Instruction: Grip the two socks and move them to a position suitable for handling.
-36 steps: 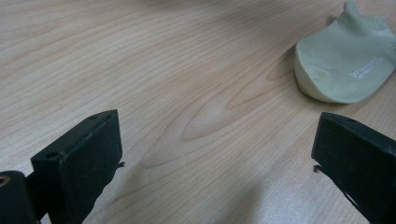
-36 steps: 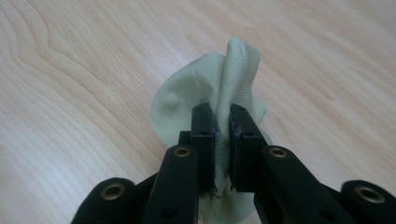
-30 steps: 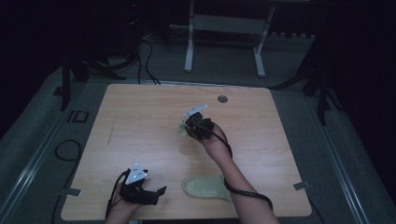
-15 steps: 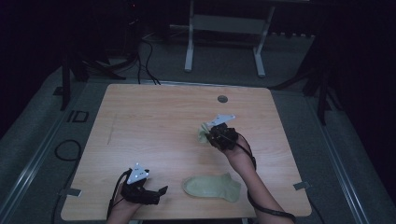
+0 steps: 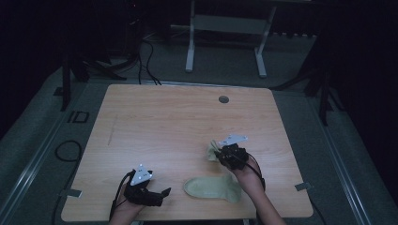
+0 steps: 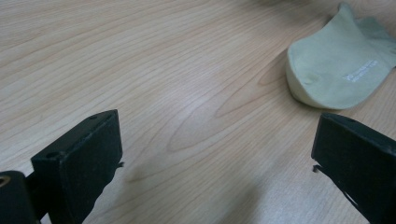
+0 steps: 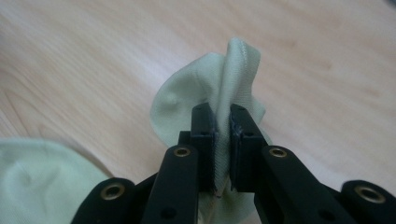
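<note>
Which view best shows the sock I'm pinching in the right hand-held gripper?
The right gripper view: the pinched sock bunches up between the shut jaws. The high view shows it small beside the right hand-held gripper.

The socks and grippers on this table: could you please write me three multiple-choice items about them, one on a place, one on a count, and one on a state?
1. Where does the flat sock lie?
A. At the table's near edge, between the two hands
B. By the round hole at the far edge
C. On the floor

2. How many pale green socks are there?
A. One
B. Two
C. Four

3. How do the left gripper's jaws stand?
A. Closed on a sock
B. Closed on nothing
C. Wide apart over bare wood

Answers:
1 A: the flat sock rests near the front edge of the table, between the left gripper and the right hand.
2 B: besides the flat one, a second sock is pinched in the right gripper.
3 C: the left gripper view shows its jaws far apart with only wood between them.
</note>
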Demonstrator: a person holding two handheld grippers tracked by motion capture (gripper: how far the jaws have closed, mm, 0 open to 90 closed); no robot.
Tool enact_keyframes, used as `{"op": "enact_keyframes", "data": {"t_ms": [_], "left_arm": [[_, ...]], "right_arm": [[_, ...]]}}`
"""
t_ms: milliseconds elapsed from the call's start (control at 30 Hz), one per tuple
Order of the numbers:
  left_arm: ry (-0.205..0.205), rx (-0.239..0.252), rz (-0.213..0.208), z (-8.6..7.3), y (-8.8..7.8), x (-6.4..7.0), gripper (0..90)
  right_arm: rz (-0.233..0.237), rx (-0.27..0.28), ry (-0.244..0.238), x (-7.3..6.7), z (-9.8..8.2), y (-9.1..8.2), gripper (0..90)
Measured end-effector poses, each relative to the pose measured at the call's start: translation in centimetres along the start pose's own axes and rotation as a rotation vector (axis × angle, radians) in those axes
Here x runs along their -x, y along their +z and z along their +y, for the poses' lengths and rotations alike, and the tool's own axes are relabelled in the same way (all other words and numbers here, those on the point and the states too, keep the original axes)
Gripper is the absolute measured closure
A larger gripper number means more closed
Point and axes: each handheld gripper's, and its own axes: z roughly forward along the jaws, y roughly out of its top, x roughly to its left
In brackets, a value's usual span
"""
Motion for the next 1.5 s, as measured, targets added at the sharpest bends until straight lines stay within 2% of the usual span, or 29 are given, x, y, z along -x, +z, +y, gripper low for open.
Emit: {"op": "enact_keyframes", "data": {"t_ms": [200, 367, 400, 533, 700, 767, 833, 867, 933, 967, 1000, 1033, 1100, 1267, 1333, 1367, 1433, 1500], "left_arm": [[0.022, -0.002, -0.015, 0.2, 0.4, 0.5, 2.0], [0.033, -0.01, -0.018, 0.4, 0.7, 0.5, 2.0], [0.034, -0.008, -0.021, 0.6, 0.8, 0.5, 2.0], [0.033, -0.008, -0.032, 1.2, 1.2, 0.5, 2.2], [0.057, -0.032, -0.031, 1.9, 2.2, 0.8, 4.0], [0.068, -0.038, -0.039, 2.3, 2.5, 0.9, 4.8], [0.075, -0.042, -0.04, 2.7, 2.7, 0.9, 6.1], [0.086, -0.033, -0.055, 4.0, 3.0, 0.9, 8.1], [0.086, -0.027, -0.075, 5.1, 3.3, 0.7, 14.4], [0.093, -0.026, -0.084, 5.7, 3.5, 0.7, 14.5], [0.103, -0.024, -0.09, 6.4, 3.7, 0.8, 16.1], [0.114, -0.025, -0.094, 7.0, 4.0, 0.8, 20.3], [0.125, -0.038, -0.102, 8.3, 4.7, 0.8, 21.8], [0.132, -0.073, -0.119, 10.5, 7.6, 0.9, 33.4], [0.137, -0.092, -0.123, 10.9, 8.7, 0.9, 35.6], [0.142, -0.098, -0.112, 11.0, 9.4, 0.9, 41.0], [0.136, -0.117, -0.114, 11.1, 10.5, 0.8, 43.7], [0.143, -0.133, -0.094, 11.1, 11.5, 0.8, 48.2]], "right_arm": [[0.011, -0.041, 0.019, -0.4, -1.5, 1.9, 82.0], [-0.011, -0.058, 0.012, -0.5, -1.6, 3.1, 81.4], [-0.007, -0.062, 0.013, -0.6, -1.8, 3.9, 80.7], [-0.014, -0.054, 0.031, -0.4, -1.6, 4.1, 80.0], [-0.021, -0.053, 0.051, -0.2, -1.2, 4.6, 74.7], [0.005, -0.052, 0.068, -0.1, -1.0, 4.6, 67.0], [0.019, -0.055, 0.07, -0.1, -0.9, 4.4, 66.3], [0.028, -0.017, 0.045, 0.1, -0.2, 2.6, 62.1], [0.026, 0.002, 0.026, 0.7, 0.4, 1.6, 60.7], [0.015, 0.018, 0.03, 1.4, 0.8, 0.9, 60.9], [0.027, 0.032, 0.039, 1.9, 1.1, 0.4, 60.8], [0.029, 0.036, 0.045, 2.5, 1.4, 0.1, 60.8], [0.021, 0.035, 0.059, 3.2, 1.9, -0.1, 61.4], [0.059, -0.017, 0.078, 4.2, 2.1, 1.5, 62.2], [0.075, -0.035, 0.077, 4.1, 1.6, 2.3, 62.7], [0.081, -0.047, 0.075, 4.0, 1.4, 2.6, 62.8], [0.085, -0.069, 0.053, 3.7, 0.9, 3.3, 63.0], [0.089, -0.093, 0.041, 3.5, 0.5, 4.0, 63.8]]}}
